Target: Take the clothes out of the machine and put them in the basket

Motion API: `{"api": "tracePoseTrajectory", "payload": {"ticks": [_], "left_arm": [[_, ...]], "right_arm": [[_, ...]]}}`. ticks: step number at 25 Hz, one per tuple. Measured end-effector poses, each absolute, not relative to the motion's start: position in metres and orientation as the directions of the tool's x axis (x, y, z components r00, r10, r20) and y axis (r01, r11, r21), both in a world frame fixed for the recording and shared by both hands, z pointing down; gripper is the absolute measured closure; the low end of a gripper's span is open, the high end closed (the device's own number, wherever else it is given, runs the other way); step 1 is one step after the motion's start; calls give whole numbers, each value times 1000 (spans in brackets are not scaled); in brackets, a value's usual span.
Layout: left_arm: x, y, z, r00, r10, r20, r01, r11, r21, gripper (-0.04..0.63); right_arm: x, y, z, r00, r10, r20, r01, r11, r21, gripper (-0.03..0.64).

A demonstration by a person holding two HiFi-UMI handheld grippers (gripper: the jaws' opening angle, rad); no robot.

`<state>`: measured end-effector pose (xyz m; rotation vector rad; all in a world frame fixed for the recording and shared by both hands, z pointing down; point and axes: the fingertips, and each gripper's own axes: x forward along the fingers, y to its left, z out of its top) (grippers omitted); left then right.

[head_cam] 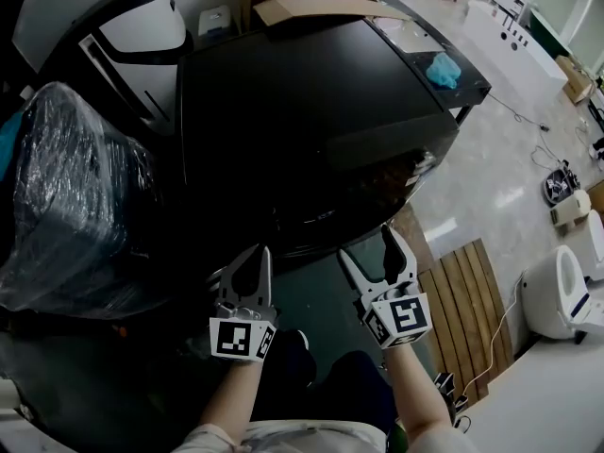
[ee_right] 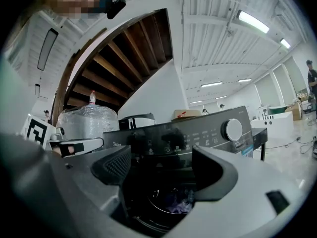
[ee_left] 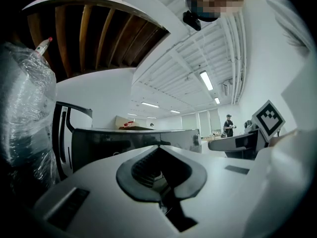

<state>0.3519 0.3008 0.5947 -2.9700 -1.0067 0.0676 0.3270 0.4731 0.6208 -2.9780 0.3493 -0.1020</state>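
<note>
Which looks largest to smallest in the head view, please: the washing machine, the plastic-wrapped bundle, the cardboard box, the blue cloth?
1. washing machine
2. plastic-wrapped bundle, perhaps inflated by nearness to the camera
3. cardboard box
4. blue cloth

Big plastic-wrapped bundle (head_cam: pixel 71 196) at left of head view, with a small bottle (ee_left: pixel 43 44) on top in the left gripper view. White-and-black appliance (head_cam: pixel 142 22) upper left. Open cardboard box (head_cam: pixel 311 3) top centre. Wooden slat pallet (head_cam: pixel 467 300) on the floor lower right, rounded white unit (head_cam: pixel 557 291) just beside it. Cables (head_cam: pixel 543 135) on the pale floor at right. Dark timber beams (ee_right: pixel 124 63) overhead, ceiling strip light (ee_left: pixel 206 80), and a distant standing person (ee_left: pixel 229 125).
</note>
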Motion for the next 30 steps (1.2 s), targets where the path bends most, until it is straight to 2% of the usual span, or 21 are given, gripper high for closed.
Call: {"api": "tracePoseTrajectory", "payload": {"ticks": [9, 14, 23, 30], "left_arm": [[368, 324, 661, 787, 611, -81, 612, -791, -16, 575], [377, 336, 696, 789, 605, -105, 606, -795, -27, 575], [372, 329, 760, 826, 555, -101, 553, -832, -45, 575], [356, 338, 787, 812, 579, -79, 574, -815, -79, 575]], "right_arm": [[348, 470, 696, 964, -266, 16, -262, -957, -122, 229], [354, 470, 736, 966, -257, -14, -257, -966, -10, 235], [357, 474, 805, 966, -257, -13, -258, -965, -45, 235], [356, 468, 832, 964, -265, -11, -265, -963, -41, 239]]}}
